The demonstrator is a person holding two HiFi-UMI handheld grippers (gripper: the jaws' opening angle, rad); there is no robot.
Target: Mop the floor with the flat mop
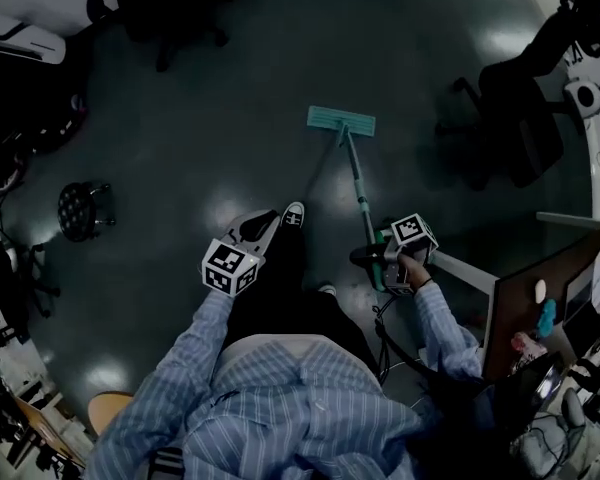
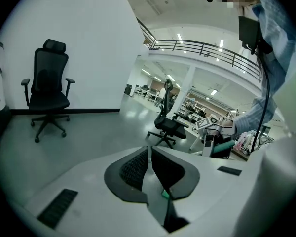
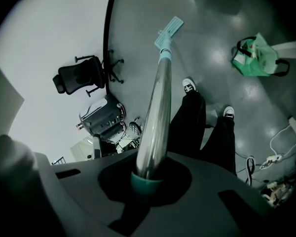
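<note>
I am clamping my right gripper (image 1: 372,258) (image 3: 148,177) around the metal handle (image 1: 358,190) (image 3: 155,112) of the flat mop, with its jaws pressing on the teal collar near the upper end. That end is disappearing into the gripper's dark recess, so I cannot make out where it finishes. My left gripper (image 1: 267,222) (image 2: 149,154) is hanging free of the mop with its jaws closed together and nothing between them.

The handle's long axis is running forward and down from my right gripper, leaning a little to my left. The teal mop head (image 1: 341,120) (image 3: 168,30) is lying flat on the grey floor (image 1: 230,138) ahead of my feet, its long side crossing the handle.

My front shoe (image 1: 293,214) is standing just left of the handle. A black office chair (image 1: 515,118) is standing to my right, near the curved desk edge (image 1: 598,158). A small black stool (image 1: 83,209) is sitting well off to my left. A green bag (image 3: 254,58) is lying on the floor in the right gripper view. The far left corner of the head view is too dark to read.
</note>
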